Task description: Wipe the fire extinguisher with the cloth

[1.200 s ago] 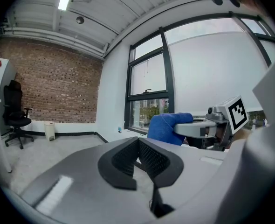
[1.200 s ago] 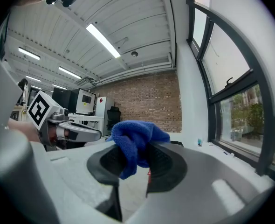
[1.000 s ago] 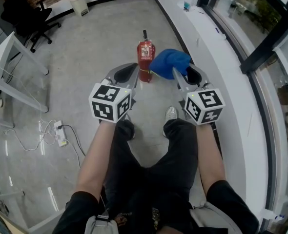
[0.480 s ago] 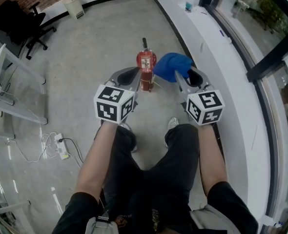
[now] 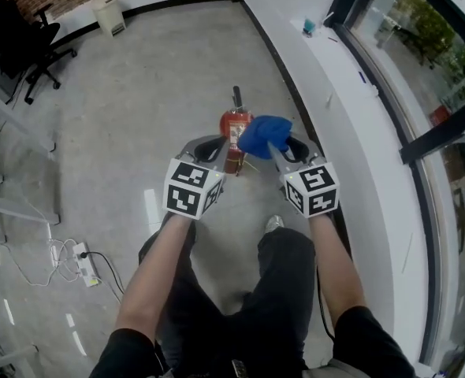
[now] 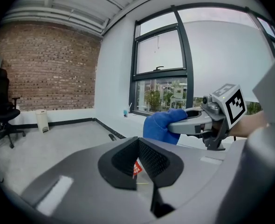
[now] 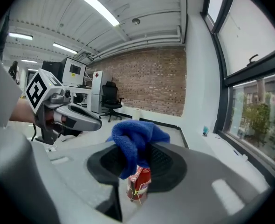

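Note:
A red fire extinguisher [image 5: 232, 136] stands upright on the grey floor just ahead of both grippers. My right gripper [image 5: 278, 144] is shut on a blue cloth [image 5: 262, 135], which bunches out of its tips against the extinguisher's upper right side. In the right gripper view the cloth [image 7: 135, 139] hangs over the extinguisher [image 7: 140, 183]; whether they touch I cannot tell. My left gripper [image 5: 217, 150] is at the extinguisher's left, its tips meeting with nothing between them. In the left gripper view [image 6: 138, 146] a bit of red label [image 6: 136, 168] shows behind the tips, with the cloth [image 6: 161, 125] to the right.
A white window ledge [image 5: 351, 77] runs along the right, close to the extinguisher. A black office chair [image 5: 16, 42] and a white bin [image 5: 106, 10] stand far back left. A power strip with cables [image 5: 81, 254] lies at left. The person's legs and a shoe [image 5: 273, 225] are below.
Both grippers have moved forward and down to the extinguisher. The cloth now overlaps the extinguisher's upper right side, where before it hung to its right.

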Available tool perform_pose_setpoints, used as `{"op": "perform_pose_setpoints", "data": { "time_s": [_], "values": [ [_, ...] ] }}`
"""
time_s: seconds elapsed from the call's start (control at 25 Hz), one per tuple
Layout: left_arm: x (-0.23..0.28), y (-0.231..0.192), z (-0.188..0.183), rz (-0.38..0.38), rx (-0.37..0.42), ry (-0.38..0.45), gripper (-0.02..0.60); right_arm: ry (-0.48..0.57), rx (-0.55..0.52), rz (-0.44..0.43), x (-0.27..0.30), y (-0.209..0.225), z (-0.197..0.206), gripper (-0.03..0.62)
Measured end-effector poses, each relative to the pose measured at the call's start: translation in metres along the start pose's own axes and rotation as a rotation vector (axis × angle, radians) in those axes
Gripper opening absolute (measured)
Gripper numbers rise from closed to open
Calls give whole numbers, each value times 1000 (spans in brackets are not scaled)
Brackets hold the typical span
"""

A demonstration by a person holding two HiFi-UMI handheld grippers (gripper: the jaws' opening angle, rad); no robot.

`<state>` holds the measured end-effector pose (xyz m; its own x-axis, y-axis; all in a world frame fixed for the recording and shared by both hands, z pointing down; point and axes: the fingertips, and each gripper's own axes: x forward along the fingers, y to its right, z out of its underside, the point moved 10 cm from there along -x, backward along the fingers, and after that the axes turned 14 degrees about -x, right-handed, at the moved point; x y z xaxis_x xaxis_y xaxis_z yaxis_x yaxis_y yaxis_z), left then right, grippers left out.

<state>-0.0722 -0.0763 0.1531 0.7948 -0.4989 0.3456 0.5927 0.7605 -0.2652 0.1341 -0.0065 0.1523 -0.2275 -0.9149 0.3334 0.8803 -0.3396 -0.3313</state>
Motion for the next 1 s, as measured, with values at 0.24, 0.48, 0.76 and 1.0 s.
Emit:
{"op": "perform_pose_setpoints", "data": {
  "time_s": [0.24,0.48,0.76,1.0],
  "values": [
    [46,-38,6,-2,-11,-23,6,-59,-33,-50,75,7,23,107],
    [89,-69,29,-13,-65,-62,6,-122,-98,-92,138,11,49,107],
    [101,-88,64,-22,-128,-88,6,-195,-177,-110,163,-10,77,106],
    [104,-88,84,-15,-142,-118,6,-215,-212,-157,146,-22,90,103]
  ]
}}
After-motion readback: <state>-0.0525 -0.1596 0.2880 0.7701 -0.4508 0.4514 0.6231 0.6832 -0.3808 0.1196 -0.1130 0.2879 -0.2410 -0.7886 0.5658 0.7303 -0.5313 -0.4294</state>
